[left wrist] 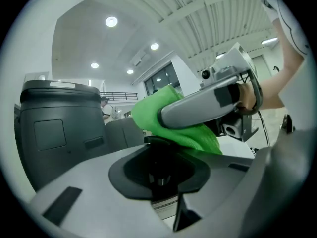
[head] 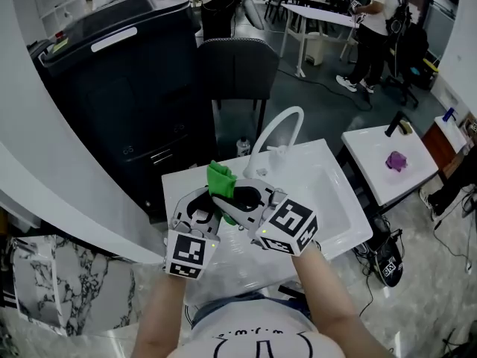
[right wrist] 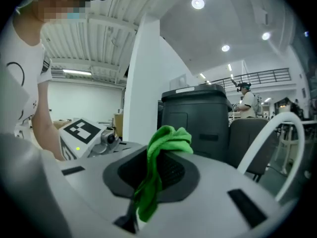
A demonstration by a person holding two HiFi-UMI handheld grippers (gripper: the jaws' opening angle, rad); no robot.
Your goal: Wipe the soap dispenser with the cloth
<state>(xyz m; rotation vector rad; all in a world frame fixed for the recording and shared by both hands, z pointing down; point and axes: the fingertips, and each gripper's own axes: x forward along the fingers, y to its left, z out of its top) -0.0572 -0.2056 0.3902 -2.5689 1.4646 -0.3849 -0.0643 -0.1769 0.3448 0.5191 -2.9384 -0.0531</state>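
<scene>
1. Left gripper (head: 209,206) (left wrist: 158,165): its jaws are closed on the soap dispenser (head: 247,196) (left wrist: 159,170). The dispenser is a black body, and only its upper part shows between the jaws.
2. Right gripper (head: 238,203) (right wrist: 148,180): its jaws are clamped on the cloth (head: 220,179) (left wrist: 154,110) (right wrist: 167,139). The cloth is bright green. One bunched end stands above the jaws and the other end hangs down between them.
3. Position of the dispenser: it is held above the near left part of the white sink (head: 339,200), between the two grippers and in front of the person's chest.
4. Contact: in the left gripper view, the cloth lies on the top of the dispenser, with one finger of the right gripper pressed across it from the right.
5. Faucet (head: 277,129) (right wrist: 280,133): a white arched spout that stands at the back edge of the sink, just behind the cloth.
6. Surroundings: a large black bin (head: 112,80) (left wrist: 54,128) (right wrist: 198,113) stands behind the sink to the left. A dark chair (head: 238,69) stands beside it.
</scene>
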